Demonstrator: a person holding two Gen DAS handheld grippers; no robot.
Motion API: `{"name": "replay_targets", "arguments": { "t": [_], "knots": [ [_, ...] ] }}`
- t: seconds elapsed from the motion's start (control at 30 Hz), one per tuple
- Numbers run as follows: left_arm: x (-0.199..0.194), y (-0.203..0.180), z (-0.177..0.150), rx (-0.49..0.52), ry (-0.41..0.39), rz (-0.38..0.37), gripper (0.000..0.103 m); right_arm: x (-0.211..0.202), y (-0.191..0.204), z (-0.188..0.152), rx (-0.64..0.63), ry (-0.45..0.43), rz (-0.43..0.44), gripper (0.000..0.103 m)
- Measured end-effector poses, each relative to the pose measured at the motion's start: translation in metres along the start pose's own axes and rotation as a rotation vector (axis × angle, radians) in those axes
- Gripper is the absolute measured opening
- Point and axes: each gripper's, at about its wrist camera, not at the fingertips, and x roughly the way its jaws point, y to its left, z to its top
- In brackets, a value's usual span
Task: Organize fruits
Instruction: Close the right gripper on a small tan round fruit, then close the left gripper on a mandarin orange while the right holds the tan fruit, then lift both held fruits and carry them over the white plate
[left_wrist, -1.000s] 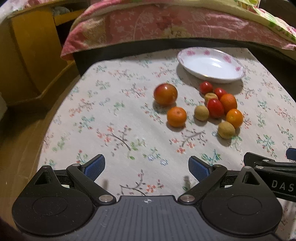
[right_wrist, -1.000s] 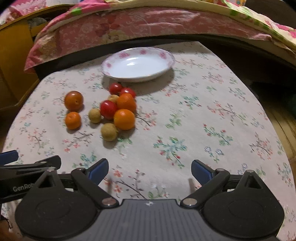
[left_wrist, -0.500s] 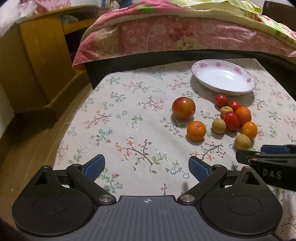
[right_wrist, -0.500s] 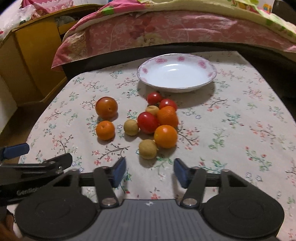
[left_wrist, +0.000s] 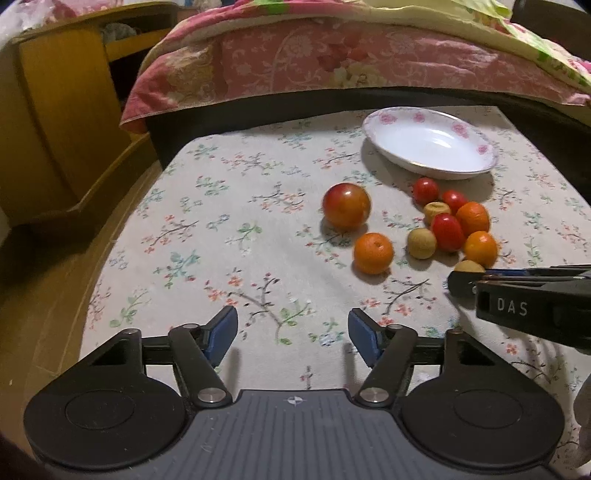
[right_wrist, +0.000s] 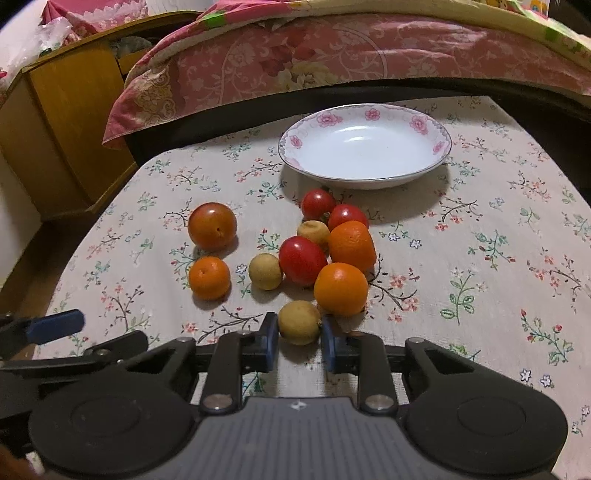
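A cluster of fruit lies on the floral cloth in front of a white plate (right_wrist: 364, 147): small red tomatoes (right_wrist: 302, 260), oranges (right_wrist: 340, 288) and tan round fruits (right_wrist: 265, 271). A larger red-orange fruit (right_wrist: 211, 226) and a small orange (right_wrist: 209, 277) sit apart to the left. My right gripper (right_wrist: 299, 334) is shut on the nearest tan fruit (right_wrist: 299, 322), blue pads against both its sides, the fruit resting on the cloth. My left gripper (left_wrist: 291, 328) hovers over bare cloth short of the small orange (left_wrist: 373, 253). Its jaws are closing with nothing between them.
The table (left_wrist: 221, 229) drops off at its left edge to the floor. A wooden cabinet (left_wrist: 62, 110) stands beyond it. A bed with a pink quilt (right_wrist: 295, 55) runs along the back. The right gripper's side (left_wrist: 517, 291) juts in from the right in the left wrist view.
My right gripper moved forward to the nearest tan fruit and its jaws closed onto it. The left gripper's jaws narrowed and its view swung slightly rightwards.
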Motion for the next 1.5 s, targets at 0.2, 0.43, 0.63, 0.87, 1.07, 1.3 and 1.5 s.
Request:
{"name": "replay_targets", "arguments": {
  "t": [0.2,0.43,0.63,0.87,1.07,1.3,1.5],
  "knots": [
    [-0.001,-0.013,0.005,0.057,-0.033,-0.118,0.055,-0.012,-0.01,0.005,-0.022,0.039,0.028,0.019],
    [0.015,-0.032,0.02,0.16,-0.075,-0.147,0.055,-0.03,-0.033,0.012,-0.012,0.068,0.056,0.019],
    [0.042,-0.04,0.022,0.192,-0.036,-0.141,0.052,-0.028,-0.046,0.013,0.06,0.084,0.093,0.019],
    [0.049,-0.037,0.026,0.16,-0.042,-0.18,0.047,-0.023,-0.052,0.017,0.079,0.098,0.113,0.019],
    [0.047,-0.039,0.032,0.167,-0.002,-0.183,0.038,-0.023,-0.054,0.02,0.079,0.1,0.104,0.019],
    [0.019,-0.03,0.054,0.12,-0.008,-0.209,0.038,-0.029,-0.062,0.04,0.124,0.067,0.121,0.019],
    [0.025,-0.039,0.086,0.114,-0.041,-0.264,0.038,-0.034,-0.061,0.076,0.088,-0.008,0.082,0.019]
  ]
}}
